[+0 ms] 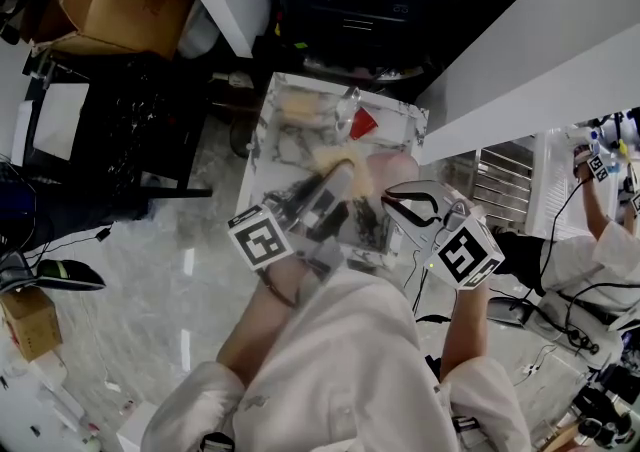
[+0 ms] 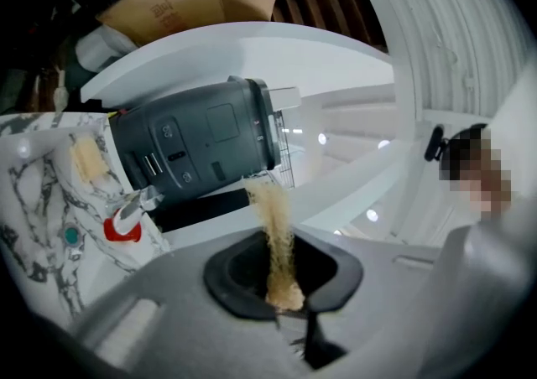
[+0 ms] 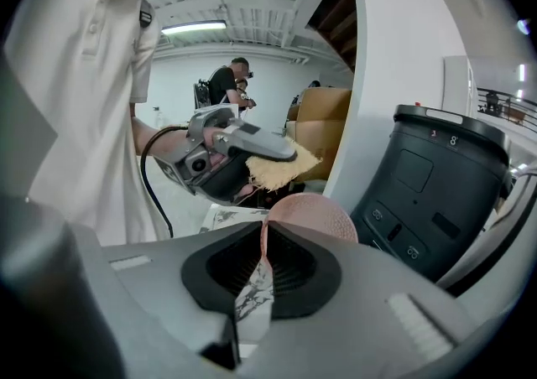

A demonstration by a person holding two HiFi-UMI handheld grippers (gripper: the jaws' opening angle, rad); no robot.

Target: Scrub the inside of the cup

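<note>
Head view: left claw (image 1: 338, 178) and right claw (image 1: 402, 202) meet over a narrow table (image 1: 262, 135), with floor (image 1: 150, 270) open on the left. Left gripper view: claw clamped on a sponge (image 2: 273, 226). Right gripper view: claw pinching the rim of the cup (image 3: 317, 216), sponge just above

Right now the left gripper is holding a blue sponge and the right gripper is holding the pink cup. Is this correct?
Not fully. The sponge in the left gripper is pale yellow, not blue; the left gripper view shows it. The right gripper does hold the pink cup.
</note>
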